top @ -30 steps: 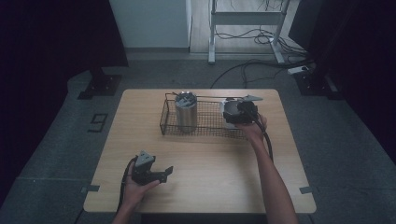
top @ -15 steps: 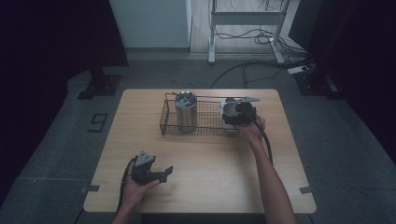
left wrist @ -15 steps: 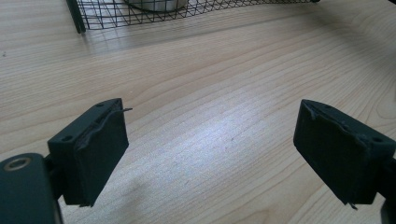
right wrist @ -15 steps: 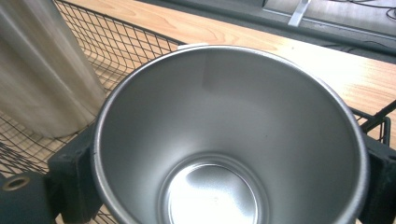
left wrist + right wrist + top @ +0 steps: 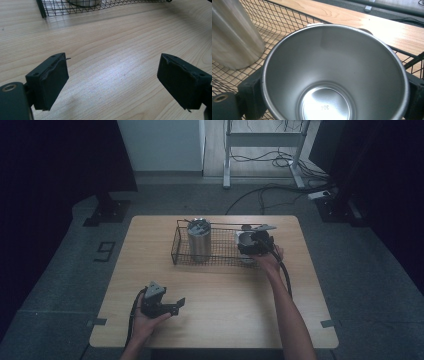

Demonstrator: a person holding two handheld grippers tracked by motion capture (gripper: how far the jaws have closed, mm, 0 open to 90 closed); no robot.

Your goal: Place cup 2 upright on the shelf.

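A wire basket point(image 5: 220, 254) stands at the table's far middle, with a tall lidded steel tumbler point(image 5: 198, 240) upright in its left part. Inside the basket's right end is an open steel cup point(image 5: 244, 240), and my right gripper point(image 5: 252, 243) is shut on it. In the right gripper view the cup point(image 5: 332, 75) sits mouth-up between the two jaws, the tumbler point(image 5: 232, 35) standing beyond at the left. I cannot tell whether the cup rests on the mesh. My left gripper point(image 5: 172, 306) lies low over the table's near left, open, with bare wood between its jaws point(image 5: 113, 82).
The wooden table point(image 5: 220, 295) spreads between the basket and the near edge. The basket's near wall point(image 5: 100, 5) shows at the top of the left gripper view. A cable point(image 5: 285, 272) trails from the right gripper along the forearm. Dark floor surrounds the table.
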